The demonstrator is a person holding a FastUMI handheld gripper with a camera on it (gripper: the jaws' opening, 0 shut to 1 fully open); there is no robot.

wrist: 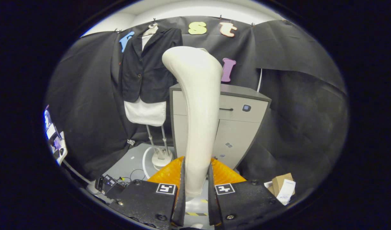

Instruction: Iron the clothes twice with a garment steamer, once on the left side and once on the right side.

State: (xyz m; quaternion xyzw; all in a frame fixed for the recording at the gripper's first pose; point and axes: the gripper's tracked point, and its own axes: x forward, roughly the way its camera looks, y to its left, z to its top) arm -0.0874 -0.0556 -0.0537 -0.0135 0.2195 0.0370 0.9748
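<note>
The steamer (195, 105) is grasped by its handle between the clenched tongs (196, 191) and held upright, so its head can be brought to the jacket (144, 67) hanging well beyond, to their left.

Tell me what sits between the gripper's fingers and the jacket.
In the gripper view, the hand-held gripper is shut on the steamer, which rises ahead; beyond it, bare floor reaches the jacket.

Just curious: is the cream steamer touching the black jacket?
No: the cream plastic steamer, clamped between the gripper fingers, is well short of the black jacket hanging beyond.
</note>
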